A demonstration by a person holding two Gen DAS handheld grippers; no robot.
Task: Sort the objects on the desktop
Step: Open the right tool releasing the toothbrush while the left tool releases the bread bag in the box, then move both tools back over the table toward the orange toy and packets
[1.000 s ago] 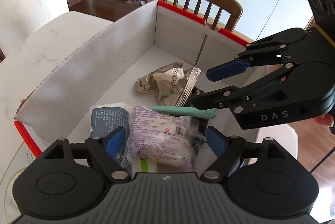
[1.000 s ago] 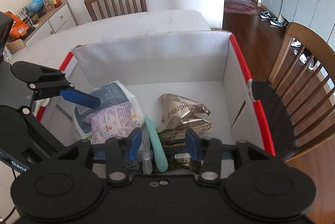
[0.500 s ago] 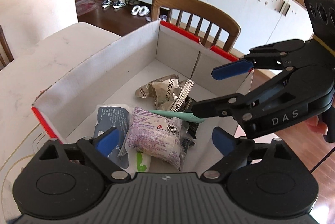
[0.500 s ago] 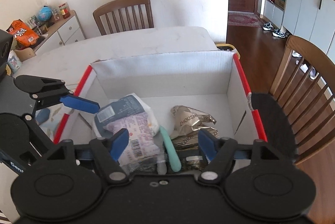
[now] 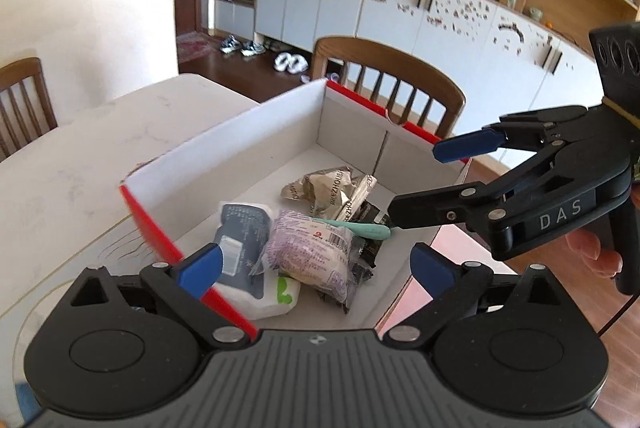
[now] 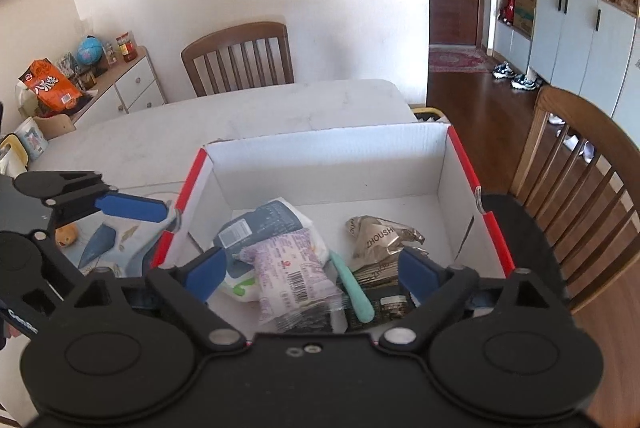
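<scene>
A white cardboard box with red edges (image 5: 248, 148) (image 6: 320, 156) sits on the table and holds a purple snack packet (image 5: 316, 252) (image 6: 292, 268), a blue-white pouch (image 5: 244, 232) (image 6: 264, 224), a crumpled gold wrapper (image 5: 324, 184) (image 6: 380, 232), a teal stick (image 5: 360, 228) (image 6: 352, 288) and dark packets (image 5: 372, 220). My left gripper (image 5: 316, 268) is open and empty, above the box's near corner. My right gripper (image 6: 312, 272) is open and empty, above the box's near edge; it also shows in the left wrist view (image 5: 424, 180).
The white table (image 5: 60, 164) (image 6: 240, 120) stretches beyond the box. Wooden chairs stand behind the box (image 5: 392, 76), at the far side (image 6: 240, 56) and at the right (image 6: 580, 164). A printed mat (image 6: 100, 244) lies left of the box.
Both grippers have pulled up and back from the box and opened wider. The packets and the teal stick lie inside the box, unmoved.
</scene>
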